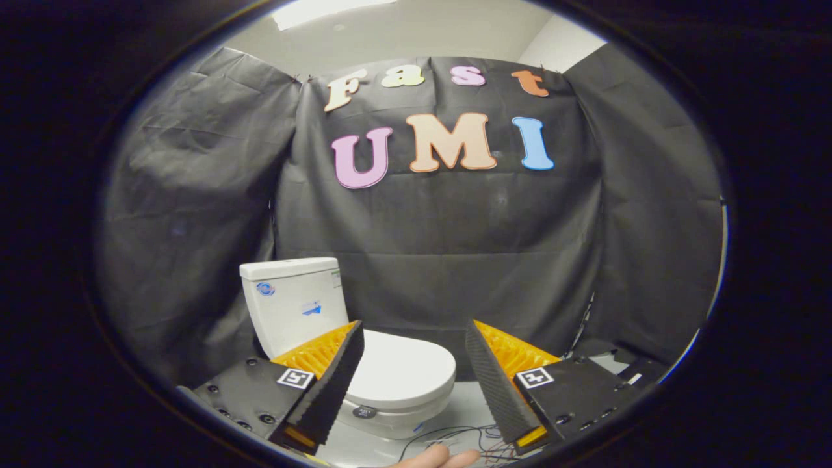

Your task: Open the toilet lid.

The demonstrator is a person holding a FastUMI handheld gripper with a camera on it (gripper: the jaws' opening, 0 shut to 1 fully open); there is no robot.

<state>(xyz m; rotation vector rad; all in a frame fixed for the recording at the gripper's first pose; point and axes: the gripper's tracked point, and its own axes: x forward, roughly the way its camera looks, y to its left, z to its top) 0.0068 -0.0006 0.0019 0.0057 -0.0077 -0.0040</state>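
White toilet lid (403, 370) flat, closed, tank-to-front axis pointing toward gripper (413, 335); fingers spread, empty.

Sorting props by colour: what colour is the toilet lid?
White, plain; the toilet lid shows closed in the gripper view, beyond the open gripper.

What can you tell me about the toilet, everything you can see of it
The toilet is white and glossy, like glazed ceramic. Its lid is shut, lying flat over the bowl. Behind it stands an upright boxy tank with a flat cover and small stickers on its front. A dark round mark sits on the bowl's front. It stands on the pale floor against the black cloth wall, turned partly sideways. The open gripper frames it, the left finger overlapping the lid's edge in the view; nothing visibly touches it.
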